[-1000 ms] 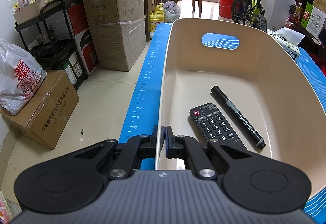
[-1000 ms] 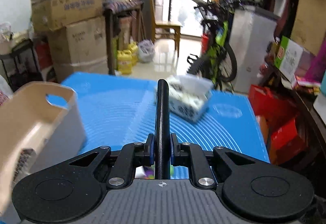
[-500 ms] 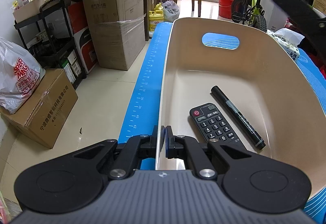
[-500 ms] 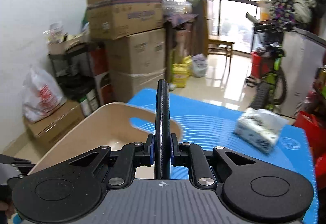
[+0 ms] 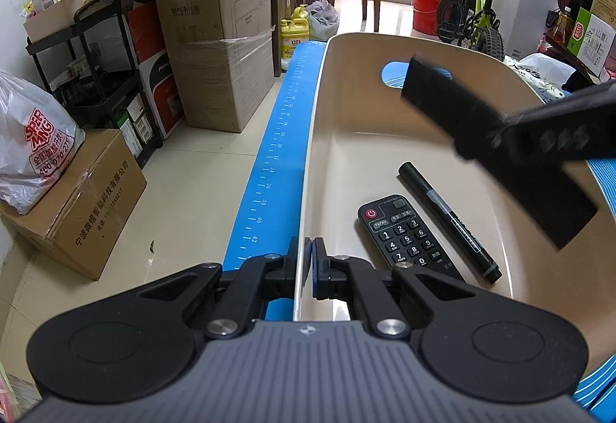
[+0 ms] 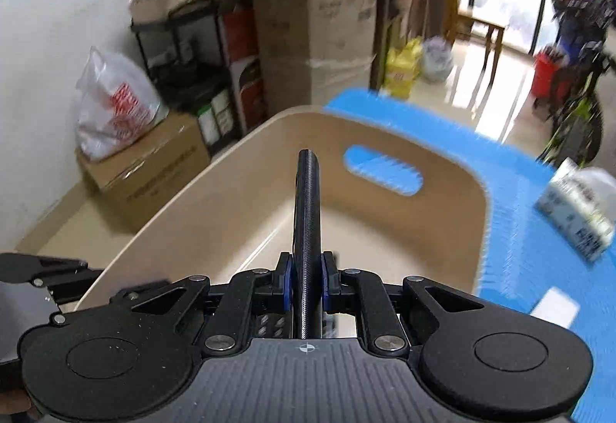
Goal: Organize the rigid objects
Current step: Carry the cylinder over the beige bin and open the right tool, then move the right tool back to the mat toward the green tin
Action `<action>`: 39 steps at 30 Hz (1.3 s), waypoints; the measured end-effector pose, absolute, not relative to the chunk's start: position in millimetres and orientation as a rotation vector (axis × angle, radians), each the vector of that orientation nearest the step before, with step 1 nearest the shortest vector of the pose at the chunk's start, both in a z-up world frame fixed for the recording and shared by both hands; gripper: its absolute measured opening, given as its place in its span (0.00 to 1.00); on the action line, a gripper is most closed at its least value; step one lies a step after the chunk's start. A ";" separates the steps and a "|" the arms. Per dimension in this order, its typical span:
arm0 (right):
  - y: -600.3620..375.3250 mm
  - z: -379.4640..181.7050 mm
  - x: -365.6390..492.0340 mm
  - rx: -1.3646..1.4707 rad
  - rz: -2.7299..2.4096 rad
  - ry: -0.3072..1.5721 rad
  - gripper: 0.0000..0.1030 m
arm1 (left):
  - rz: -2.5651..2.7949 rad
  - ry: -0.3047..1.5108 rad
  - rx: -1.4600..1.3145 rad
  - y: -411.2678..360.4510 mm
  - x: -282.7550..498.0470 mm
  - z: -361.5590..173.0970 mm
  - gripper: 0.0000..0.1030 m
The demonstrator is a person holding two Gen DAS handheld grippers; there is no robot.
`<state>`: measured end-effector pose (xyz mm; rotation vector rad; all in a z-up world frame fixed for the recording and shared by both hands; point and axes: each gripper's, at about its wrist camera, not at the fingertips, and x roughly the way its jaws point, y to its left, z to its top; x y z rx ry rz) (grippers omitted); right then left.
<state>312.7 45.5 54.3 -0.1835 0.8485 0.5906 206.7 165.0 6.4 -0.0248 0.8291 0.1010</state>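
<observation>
A beige plastic storage bin (image 5: 404,115) with a cut-out handle slot is sitting on a bench covered by a blue ribbed mat (image 5: 269,169). Inside it, two items are already lying flat on the floor of the bin: a black remote control with a red power button (image 5: 404,234) and, just beside it, a black marker pen (image 5: 448,221).

The left gripper (image 5: 308,261) is gripping the near rim of the bin, its jaws clenched on the thin wall, one jaw inside and one outside, steadying the bin.

The right gripper (image 6: 307,276) is holding a flat, thin black rectangular object (image 6: 306,215) edge-on, its jaws grasping the object's lower part. In the left wrist view the same object (image 5: 454,103) is hanging in the air above the open bin, over the far right part, clear of the pen and remote below it. It is slightly blurred; what kind of item it is cannot be told.

Judging from this, the sorting is partly done: two things are in, a third is poised above the bin and not yet set down. A white patterned tissue pack (image 6: 577,207) is lying on the mat to the right, outside the bin; whether it belongs to the task is unclear.
</observation>
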 end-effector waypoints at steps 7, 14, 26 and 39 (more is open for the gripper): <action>70.6 26.1 319.1 -0.278 0.582 0.964 0.22 | 0.102 0.829 -0.025 164.6 206.9 6.0 0.05; 85.4 7.7 321.0 -0.363 0.577 1.059 0.22 | 0.101 0.830 -0.027 164.6 207.0 6.2 0.05; 89.1 -0.2 320.7 -0.392 0.562 1.096 0.44 | 0.101 0.830 -0.026 163.1 207.6 5.6 0.05; 38.0 58.9 303.3 -0.268 0.522 0.849 0.67 | 0.099 0.832 -0.030 163.1 208.6 5.8 0.05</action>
